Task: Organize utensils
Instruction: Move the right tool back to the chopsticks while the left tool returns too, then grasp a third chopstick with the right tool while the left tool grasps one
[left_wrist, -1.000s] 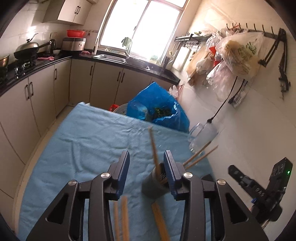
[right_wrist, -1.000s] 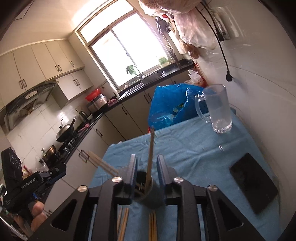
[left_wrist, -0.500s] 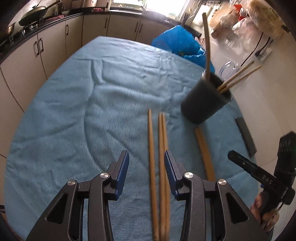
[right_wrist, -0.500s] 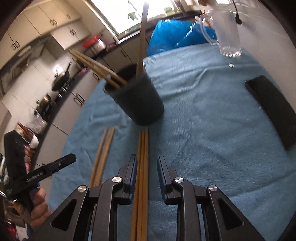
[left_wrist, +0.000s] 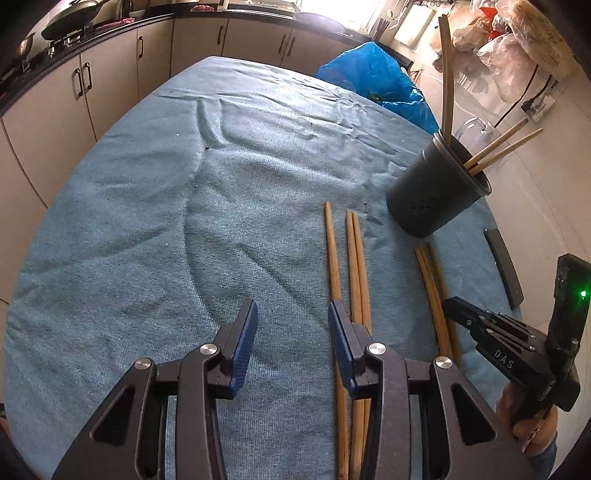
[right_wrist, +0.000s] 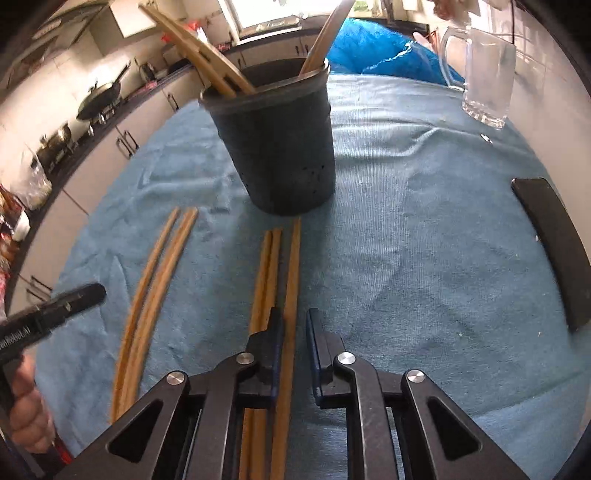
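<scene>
I've dropped both grippers in front of the holder (left_wrist: 436, 195). The right gripper (right_wrist: 293, 332) has just been closing onto one chopstick (right_wrist: 294, 258), while the left gripper (left_wrist: 291, 332) is half-open and empty.

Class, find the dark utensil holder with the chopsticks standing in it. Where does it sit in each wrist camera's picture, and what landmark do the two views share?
Left wrist view: the utensil holder stands at the right, beyond the loose chopsticks on the blue cloth.
Right wrist view: the utensil holder stands at upper centre, just ahead of the gripper.
Shared landmark: the glass mug behind the holder, only partly visible in the left view.
</scene>
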